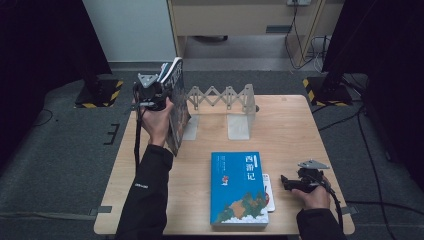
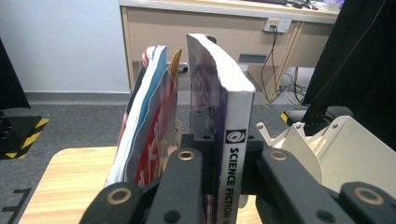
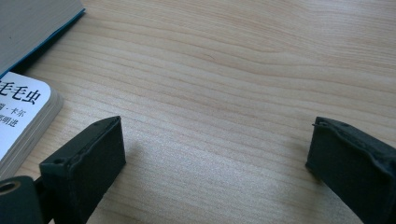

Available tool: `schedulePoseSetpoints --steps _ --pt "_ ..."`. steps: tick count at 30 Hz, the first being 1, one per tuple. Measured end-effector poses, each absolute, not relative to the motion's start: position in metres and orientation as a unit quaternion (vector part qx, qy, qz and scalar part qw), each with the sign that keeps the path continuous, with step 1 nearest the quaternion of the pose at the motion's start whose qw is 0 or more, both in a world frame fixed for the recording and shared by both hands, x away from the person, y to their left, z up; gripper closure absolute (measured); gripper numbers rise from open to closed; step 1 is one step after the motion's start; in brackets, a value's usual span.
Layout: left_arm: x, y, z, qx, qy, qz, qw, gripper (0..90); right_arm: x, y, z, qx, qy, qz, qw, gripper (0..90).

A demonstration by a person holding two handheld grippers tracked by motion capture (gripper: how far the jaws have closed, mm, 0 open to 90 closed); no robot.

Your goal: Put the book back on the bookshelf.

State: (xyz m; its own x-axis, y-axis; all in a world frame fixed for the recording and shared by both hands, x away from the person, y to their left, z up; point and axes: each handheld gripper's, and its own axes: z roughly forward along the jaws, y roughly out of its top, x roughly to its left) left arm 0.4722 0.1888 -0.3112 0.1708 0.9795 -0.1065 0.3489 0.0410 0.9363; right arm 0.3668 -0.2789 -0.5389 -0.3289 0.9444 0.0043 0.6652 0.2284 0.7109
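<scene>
the right gripper (image 1: 286,181) rests near the table's (image 1: 295,130) front edge, jaws spread wide over bare wood, a small white book (image 3: 21,109) just to its left beside the blue book (image 1: 236,187). farther off, the left gripper (image 2: 224,154) pinches an upright science fiction book (image 2: 232,121) by its spine, thin magazines (image 2: 144,126) leaning just left, the grey bookend rack (image 1: 225,102) to its right.

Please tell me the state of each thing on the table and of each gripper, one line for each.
Science fiction book: upright, held in the left gripper.
Thin books: standing, leaning.
Bookend rack: extended, slots empty.
Blue book: flat, closed.
White book: flat, partly under the blue book.
Right gripper: open, holding nothing.
</scene>
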Motion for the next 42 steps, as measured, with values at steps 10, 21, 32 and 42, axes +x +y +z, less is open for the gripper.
schedulePoseSetpoints --steps 10,21,32,42 --pt "0.474 0.184 -0.320 0.602 0.557 0.318 0.475 81.9 0.367 -0.279 -0.539 0.536 0.751 0.315 0.221 4.2" --pt "0.474 0.175 -0.329 0.601 0.549 0.349 0.463 81.8 0.367 -0.278 -0.539 0.538 0.749 0.316 0.221 4.0" --pt "0.483 0.168 -0.328 0.600 0.548 0.338 0.474 81.8 0.367 -0.278 -0.539 0.538 0.749 0.316 0.220 4.0" --pt "0.485 0.161 -0.335 0.603 0.544 0.338 0.476 81.7 0.367 -0.279 -0.539 0.537 0.750 0.317 0.220 3.9"
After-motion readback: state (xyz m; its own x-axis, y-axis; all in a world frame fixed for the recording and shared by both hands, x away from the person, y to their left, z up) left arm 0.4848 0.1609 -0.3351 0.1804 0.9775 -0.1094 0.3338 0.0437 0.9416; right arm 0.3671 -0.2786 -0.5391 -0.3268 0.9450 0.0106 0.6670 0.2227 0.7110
